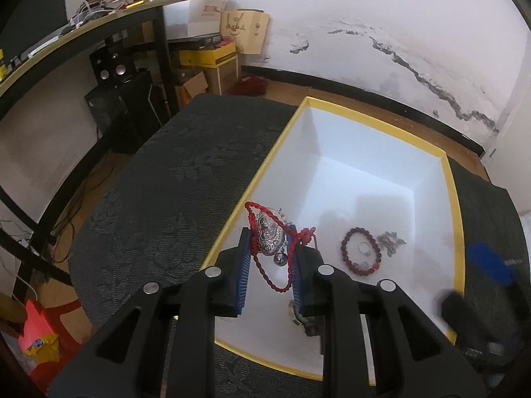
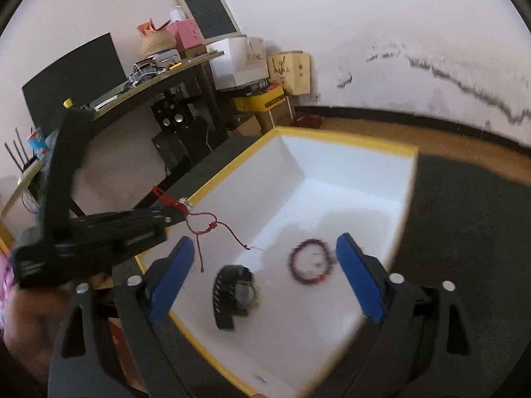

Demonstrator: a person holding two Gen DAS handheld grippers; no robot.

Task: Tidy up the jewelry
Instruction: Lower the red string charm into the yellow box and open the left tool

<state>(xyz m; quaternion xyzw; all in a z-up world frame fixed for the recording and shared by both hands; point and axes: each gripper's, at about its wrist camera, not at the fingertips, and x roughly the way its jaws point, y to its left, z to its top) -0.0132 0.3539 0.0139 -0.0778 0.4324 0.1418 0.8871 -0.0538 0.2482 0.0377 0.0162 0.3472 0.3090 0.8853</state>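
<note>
A white box with a yellow rim stands on a dark cloth. My left gripper is shut on a silver locket pendant strung on a red cord, held over the box's left edge. My right gripper is open and empty above the box. Inside lie a red bead bracelet, a ring, a silver chain and a black watch, which is partly hidden in the left wrist view.
The dark cloth covers the table around the box. A black desk with clutter, speakers and cardboard boxes stand behind left. A wooden floor and a cracked white wall lie beyond.
</note>
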